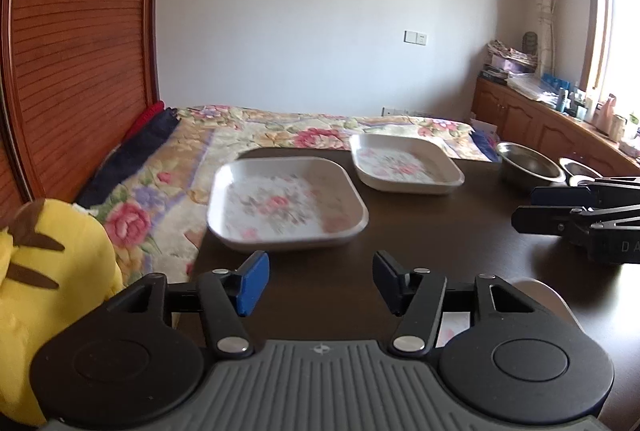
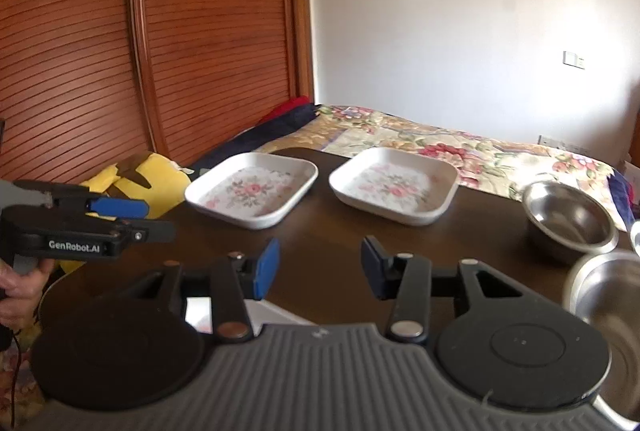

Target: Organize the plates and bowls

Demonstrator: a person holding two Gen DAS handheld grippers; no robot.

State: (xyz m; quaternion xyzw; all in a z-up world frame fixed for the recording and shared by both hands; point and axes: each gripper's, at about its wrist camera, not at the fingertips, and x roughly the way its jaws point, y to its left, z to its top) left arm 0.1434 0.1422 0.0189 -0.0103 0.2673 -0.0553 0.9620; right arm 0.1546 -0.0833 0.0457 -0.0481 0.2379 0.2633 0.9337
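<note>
Through the left wrist camera: hovering low over the dark brown wooden table [image 1: 440, 231], the left gripper [image 1: 320, 281] spreading its fingers wide around nothing, just short of the near white square floral plate [image 1: 286, 205]; sitting farther back, a second white square floral plate [image 1: 406, 163] and a round steel bowl [image 1: 528, 163]. Through the right wrist camera: holding the right gripper [image 2: 318, 267] wide and empty, facing both plates, with another steel bowl [image 2: 612, 295] close at right and a yellow plush toy [image 2: 148, 183] at left.
</note>
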